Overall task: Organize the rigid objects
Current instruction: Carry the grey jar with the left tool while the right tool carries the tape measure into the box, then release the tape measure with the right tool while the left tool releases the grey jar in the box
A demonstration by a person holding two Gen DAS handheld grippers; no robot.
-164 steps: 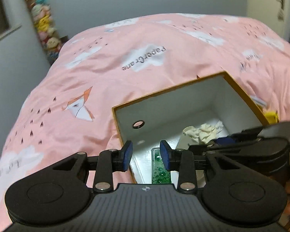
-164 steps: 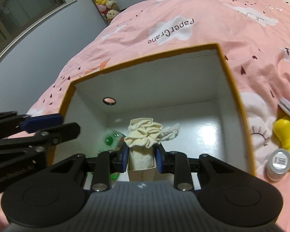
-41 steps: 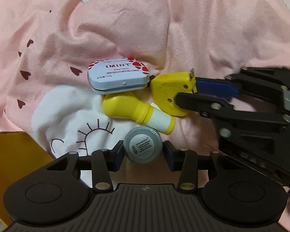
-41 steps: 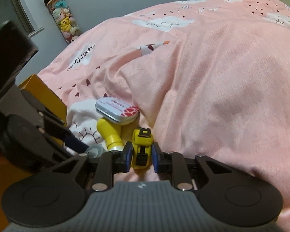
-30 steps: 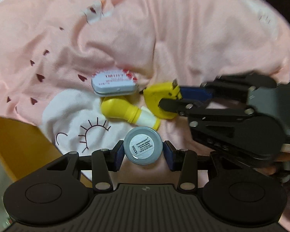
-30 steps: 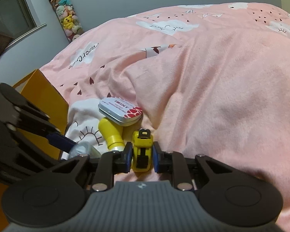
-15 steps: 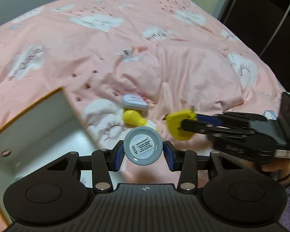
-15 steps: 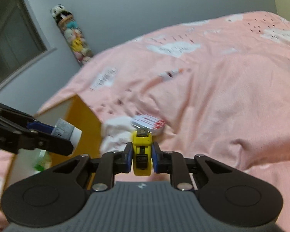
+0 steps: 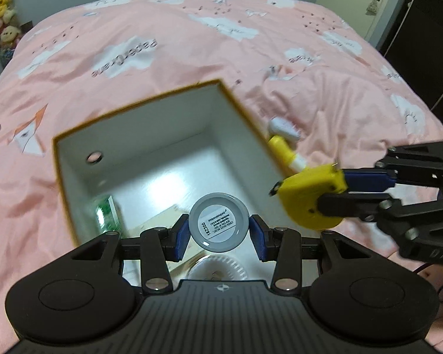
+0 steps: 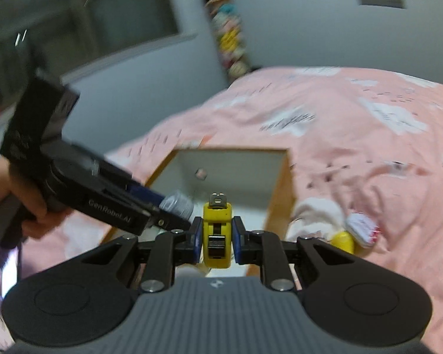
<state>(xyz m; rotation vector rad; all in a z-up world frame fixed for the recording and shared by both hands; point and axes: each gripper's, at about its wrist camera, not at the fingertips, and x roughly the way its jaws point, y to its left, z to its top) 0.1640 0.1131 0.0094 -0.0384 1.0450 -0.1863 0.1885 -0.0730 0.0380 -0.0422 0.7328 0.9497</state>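
Left jaws: my left gripper clamps the grey jar by its sides, over the open box, ready to drop in.
Right jaws: my right gripper pinches the yellow tape measure narrowly across its flat faces, so it cannot swing.
Box: ahead and below both jaws on the bed.
Left behind: yellow bottle and tin, just beyond the box wall.

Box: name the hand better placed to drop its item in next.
Left. Its jar hangs over the open box, while the right gripper's tape measure sits just outside the rim.
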